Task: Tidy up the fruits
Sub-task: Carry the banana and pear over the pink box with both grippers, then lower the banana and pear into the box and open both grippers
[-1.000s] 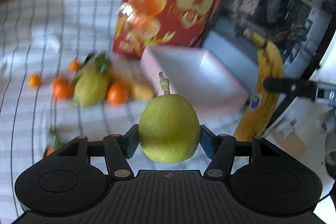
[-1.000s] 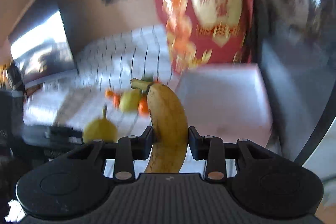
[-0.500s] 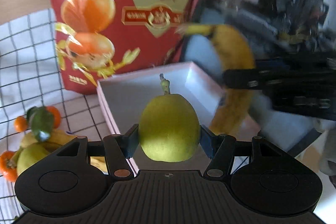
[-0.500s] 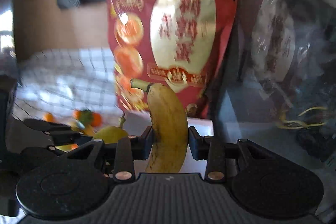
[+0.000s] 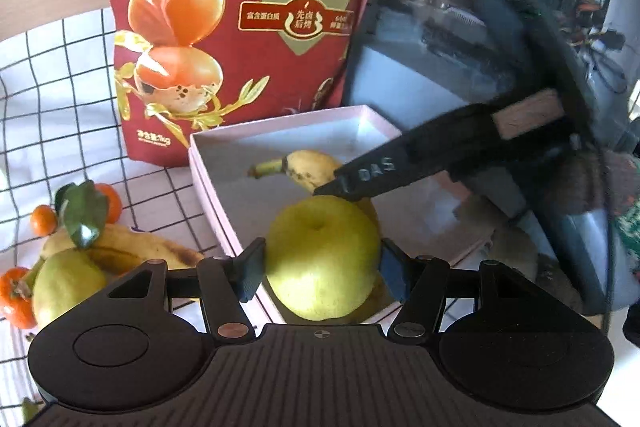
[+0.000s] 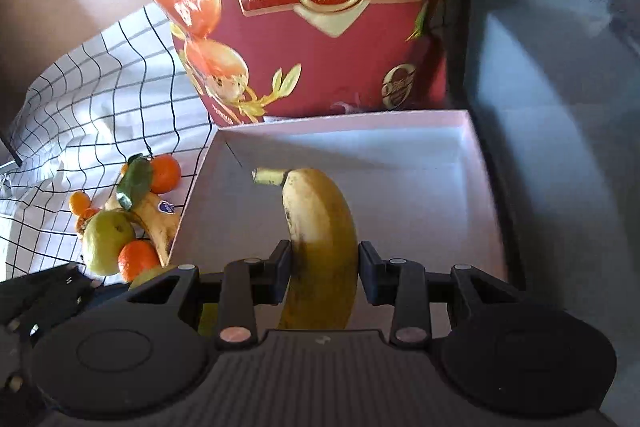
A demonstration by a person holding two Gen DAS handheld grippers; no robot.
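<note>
Pink box is getting loaded right now, right gripper clamping a banana low inside it while the left gripper is squeezing a pear over its near edge, so I'd guess both just need lowering and letting go.

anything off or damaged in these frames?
Nothing spilled or broken. Only oddity: the held banana has brown speckling near its stem. Pink box sits square and holds no fruit lying loose.

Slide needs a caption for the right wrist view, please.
Right gripper holds a banana over the pink box, loose fruit beside it.
</note>
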